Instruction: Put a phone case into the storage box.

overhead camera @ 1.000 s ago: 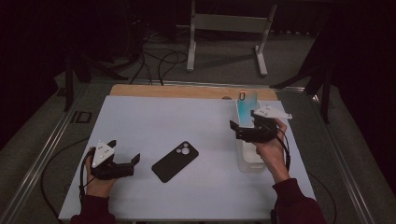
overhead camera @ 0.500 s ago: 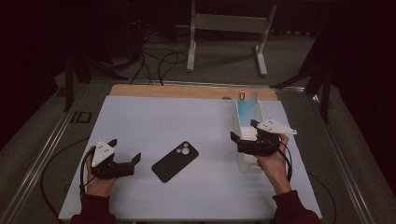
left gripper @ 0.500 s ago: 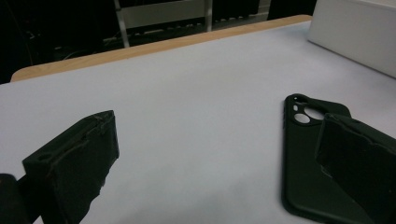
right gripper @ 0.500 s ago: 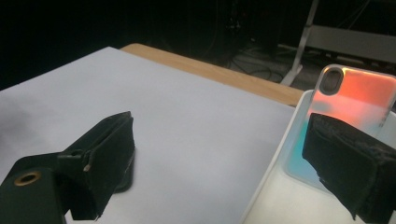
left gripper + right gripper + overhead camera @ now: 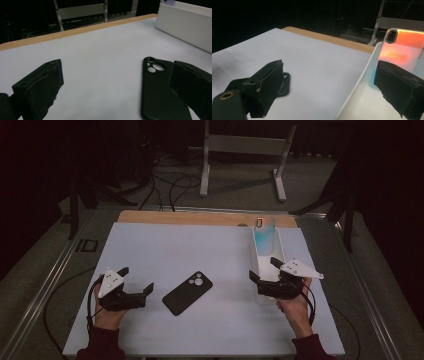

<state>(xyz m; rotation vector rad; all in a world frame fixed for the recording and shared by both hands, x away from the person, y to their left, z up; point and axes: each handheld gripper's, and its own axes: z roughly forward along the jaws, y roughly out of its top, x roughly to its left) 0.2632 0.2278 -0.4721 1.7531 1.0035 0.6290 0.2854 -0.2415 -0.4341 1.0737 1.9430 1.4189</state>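
Observation:
A black phone case point(image 5: 187, 292) lies flat, camera cutout up, on the white table sheet point(image 5: 200, 250), just right of my left gripper point(image 5: 136, 279). That gripper is open, with nothing between its jaws; in the left gripper view the black phone case point(image 5: 160, 92) lies by the right jaw. My right gripper point(image 5: 263, 268) hovers open over the near end of a long white tray point(image 5: 254, 255). An iridescent orange-blue phone case point(image 5: 263, 232) stands tilted at the tray's far end. In the right gripper view, the iridescent case point(image 5: 402, 50) rises beyond the right jaw.
A wooden strip point(image 5: 200, 217) edges the table's far side. Beyond it are a metal stand point(image 5: 240, 150) and cables on the dark floor. The tray's wall point(image 5: 185, 25) stands to the right of the black case in the left gripper view.
My right gripper has drawn back along the tray from its middle to its near end, still open. The left gripper and the black case have stayed put.

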